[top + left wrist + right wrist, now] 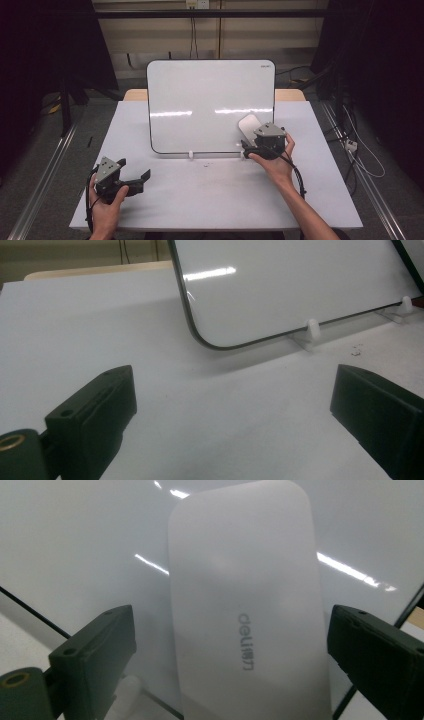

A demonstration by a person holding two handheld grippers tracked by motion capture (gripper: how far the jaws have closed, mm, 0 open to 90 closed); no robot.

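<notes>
1. The right hand-held gripper (248,145) stood released, its jaws spread wide to either side of a white eraser (247,615) that lay flat against the lower right part of the whiteboard (200,100). In the right gripper view the eraser sat between the two black jaws with a gap on each side, so nothing was clamped.
2. The left hand-held gripper (136,182) was also released and held nothing; it rested low over the near left part of the tabletop (215,195), well apart from the board, its jaws pointing toward the board's lower left corner.
3. Judged from this, the step in hand was the reach for the eraser: the right hand (275,160) had the tool lined up but had not yet gripped it.
4. The next move would call for closing the jaws squarely on the eraser's long sides. Its shell looked smooth and rounded, so a skewed pinch could let it slip or slide along the glossy board, and any push forward might tip the board on its stand.
5. The whiteboard stood upright and leaned slightly back on small white clip feet (312,329) near the middle of the tabletop; its face looked clean, with bright strip reflections across it.
6. The tabletop was pale grey and matt, with a few dark specks (356,351) near the feet.
7. Beyond it lay a dim room: dark curtains at both sides, a beige wall behind, cables (365,160) on the floor at the right and metal rails along both sides.
</notes>
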